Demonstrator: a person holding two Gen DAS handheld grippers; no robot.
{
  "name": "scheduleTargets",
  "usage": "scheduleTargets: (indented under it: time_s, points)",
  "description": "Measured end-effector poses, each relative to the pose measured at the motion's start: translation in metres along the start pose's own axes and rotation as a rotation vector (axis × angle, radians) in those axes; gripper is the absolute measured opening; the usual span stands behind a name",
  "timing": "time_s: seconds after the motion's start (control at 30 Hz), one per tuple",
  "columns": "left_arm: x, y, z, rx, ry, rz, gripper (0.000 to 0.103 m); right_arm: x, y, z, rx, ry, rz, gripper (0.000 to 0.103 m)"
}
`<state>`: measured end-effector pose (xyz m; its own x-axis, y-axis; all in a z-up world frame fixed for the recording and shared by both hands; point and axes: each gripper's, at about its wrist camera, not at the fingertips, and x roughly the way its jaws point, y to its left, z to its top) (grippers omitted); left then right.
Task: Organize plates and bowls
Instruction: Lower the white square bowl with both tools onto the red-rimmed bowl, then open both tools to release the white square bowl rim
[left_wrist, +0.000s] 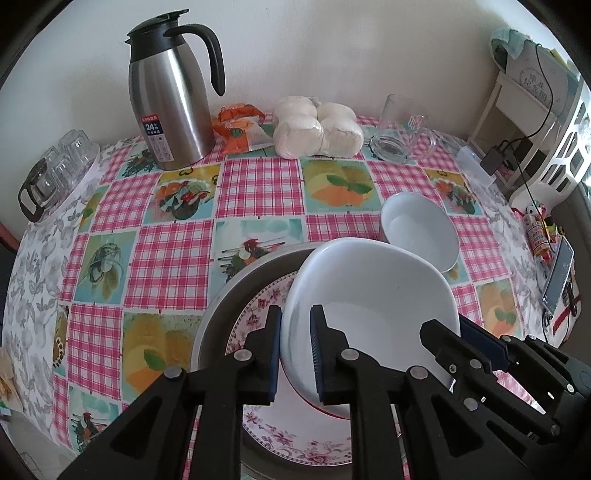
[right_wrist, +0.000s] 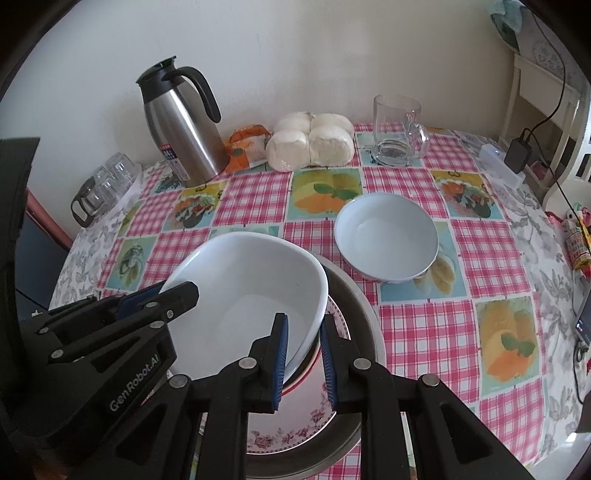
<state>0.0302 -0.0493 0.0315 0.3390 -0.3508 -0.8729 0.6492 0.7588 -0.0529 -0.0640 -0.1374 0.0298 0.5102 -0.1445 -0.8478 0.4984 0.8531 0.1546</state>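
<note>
Stacking step here — both grippers, left gripper (left_wrist: 295, 354) and right gripper (right_wrist: 303, 360), pinch the white bowl's (right_wrist: 251, 295) rim above the floral plate (left_wrist: 295, 443); next, lower gently, then release.

— What's on that table (left_wrist: 258, 184) with the pink-checked, fruit-patterned oilcloth?

— Along the wall, a steel vacuum jug with a black handle (left_wrist: 173, 99), an orange snack packet (left_wrist: 240, 127), wrapped white buns (left_wrist: 317, 127), a clear glass mug (left_wrist: 400, 129). Nearer, a round white bowl (right_wrist: 386, 240) beside a wide metal basin (right_wrist: 364, 310).

Tablecloth (left_wrist: 177, 258) left lies open; round bowl (left_wrist: 421, 230) blocks right.
</note>
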Motion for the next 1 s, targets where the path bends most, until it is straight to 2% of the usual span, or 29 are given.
scheduleTargets:
  time_s: [0.5, 0.63, 1.0]
  points:
    - [0.005, 0.0, -0.001, 0.013, 0.024, 0.005, 0.018, 0.001, 0.0, 0.0, 0.003, 0.01, 0.017, 0.021]
    - [0.012, 0.001, -0.002, 0.018, 0.053, 0.007, 0.021, 0.001, 0.001, 0.001, -0.006, 0.012, 0.016, 0.021]
    - [0.018, -0.001, -0.004, 0.03, 0.079, 0.018, 0.021, 0.003, 0.0, 0.001, -0.002, 0.025, 0.018, 0.021]
